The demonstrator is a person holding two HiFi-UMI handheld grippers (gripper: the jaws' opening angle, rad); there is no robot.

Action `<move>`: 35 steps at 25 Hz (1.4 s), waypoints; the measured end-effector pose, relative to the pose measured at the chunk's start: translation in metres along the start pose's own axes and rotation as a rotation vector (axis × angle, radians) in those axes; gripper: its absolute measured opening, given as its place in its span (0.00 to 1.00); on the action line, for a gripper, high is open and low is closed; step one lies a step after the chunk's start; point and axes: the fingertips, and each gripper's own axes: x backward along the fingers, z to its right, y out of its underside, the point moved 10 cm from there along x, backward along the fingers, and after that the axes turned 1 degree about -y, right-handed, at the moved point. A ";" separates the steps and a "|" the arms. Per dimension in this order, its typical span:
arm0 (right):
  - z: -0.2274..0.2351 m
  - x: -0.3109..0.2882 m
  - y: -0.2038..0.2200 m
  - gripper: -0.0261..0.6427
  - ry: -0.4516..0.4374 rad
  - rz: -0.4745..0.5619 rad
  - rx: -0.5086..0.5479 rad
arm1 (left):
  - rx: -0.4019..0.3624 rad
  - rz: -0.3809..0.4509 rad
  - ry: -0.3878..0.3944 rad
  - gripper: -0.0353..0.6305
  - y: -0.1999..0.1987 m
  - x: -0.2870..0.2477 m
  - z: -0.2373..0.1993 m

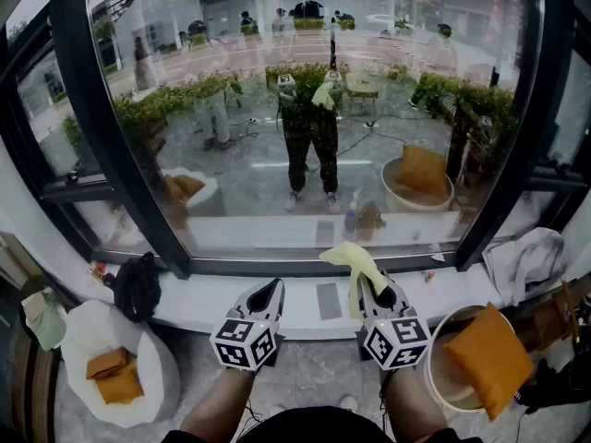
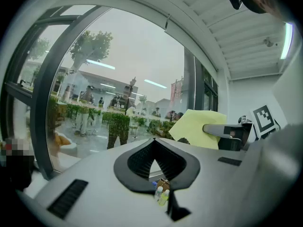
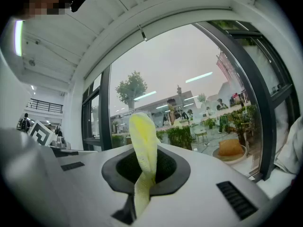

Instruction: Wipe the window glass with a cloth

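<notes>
Yellow cloth (image 1: 349,258) pinched between jaws of right gripper (image 1: 374,286), long axis upright, free end leaning toward window glass (image 1: 305,109). Left gripper (image 1: 268,293) pressed together, empty, just beside. Glass ahead and above; cloth not yet touching. Likely next: raise right gripper forward.

L gripper (image 1: 273,289) and R gripper (image 1: 374,286) are held side by side just in front of the white sill (image 1: 212,305), which runs under the window glass (image 1: 305,109). A yellow cloth (image 1: 354,261) is pinched in the R gripper's jaws and is raised over the sill, up to the glass's lower frame. L gripper's jaws are seen drawn together. A grey patch (image 1: 329,301) is seen on the sill btwn the grippers. A black bundle (image 1: 138,286) is set at the sill's left end, a white cloth (image 1: 522,261) at its right end. Below the sill: at left a white seat (image 1: 148,377) w/ orange cushions (image 1: 115,375), at right a round white seat (image 1: 441,377) w/ an orange cushion (image 1: 488,356).
</notes>
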 end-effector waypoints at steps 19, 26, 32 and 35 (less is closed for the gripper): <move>0.000 0.000 0.002 0.09 -0.008 0.002 0.002 | -0.007 0.000 0.003 0.06 -0.001 0.000 0.001; 0.004 0.003 0.003 0.09 -0.008 0.005 -0.005 | -0.012 -0.006 0.012 0.06 0.002 -0.002 0.006; 0.013 0.007 0.005 0.09 -0.016 0.002 -0.016 | -0.012 -0.012 0.015 0.06 0.007 -0.008 0.013; 0.017 0.007 0.005 0.09 -0.017 -0.001 -0.019 | -0.008 -0.014 0.015 0.06 0.009 -0.012 0.017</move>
